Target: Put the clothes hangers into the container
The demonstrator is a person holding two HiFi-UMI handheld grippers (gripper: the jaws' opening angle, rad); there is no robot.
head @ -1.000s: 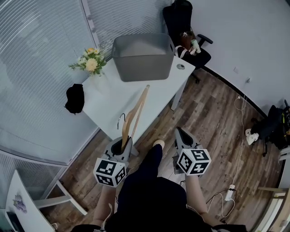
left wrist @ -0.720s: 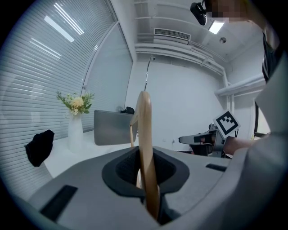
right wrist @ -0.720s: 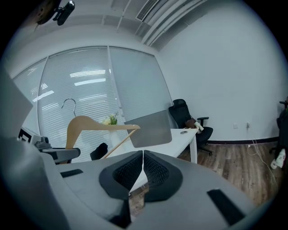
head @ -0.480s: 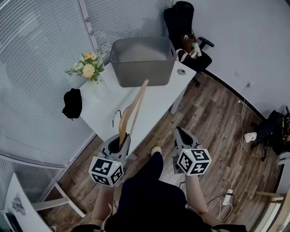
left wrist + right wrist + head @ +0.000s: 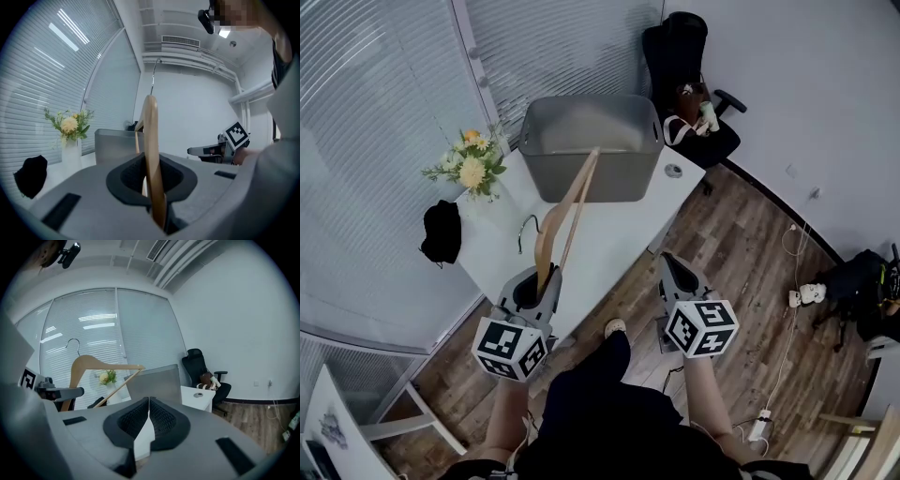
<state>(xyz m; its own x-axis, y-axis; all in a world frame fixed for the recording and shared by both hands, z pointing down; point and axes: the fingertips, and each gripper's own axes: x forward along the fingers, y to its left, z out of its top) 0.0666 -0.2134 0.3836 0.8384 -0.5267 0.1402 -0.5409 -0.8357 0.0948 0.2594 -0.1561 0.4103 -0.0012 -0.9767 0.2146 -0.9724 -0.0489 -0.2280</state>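
Observation:
A wooden clothes hanger (image 5: 567,208) with a metal hook (image 5: 525,225) is clamped by one arm end in my left gripper (image 5: 544,279). It slants up over the white table (image 5: 619,230), and its far tip reaches the front rim of the grey container (image 5: 591,141). In the left gripper view the hanger (image 5: 151,150) stands edge-on between the shut jaws of the left gripper (image 5: 152,185), with the container (image 5: 115,145) behind. My right gripper (image 5: 672,266) hovers off the table's near right edge; its jaws (image 5: 149,404) are shut on nothing, with the hanger (image 5: 93,363) at their left.
A vase of flowers (image 5: 469,169) stands at the table's left end, and a black bundle (image 5: 441,232) lies just beyond that end. A small round object (image 5: 673,171) sits by the container. A black office chair (image 5: 684,66) holding items stands behind the table. Cables lie on the wooden floor (image 5: 750,262).
Both grippers have moved forward and up toward the table. The hanger has travelled with the left gripper, and its tip now reaches the container's front rim.

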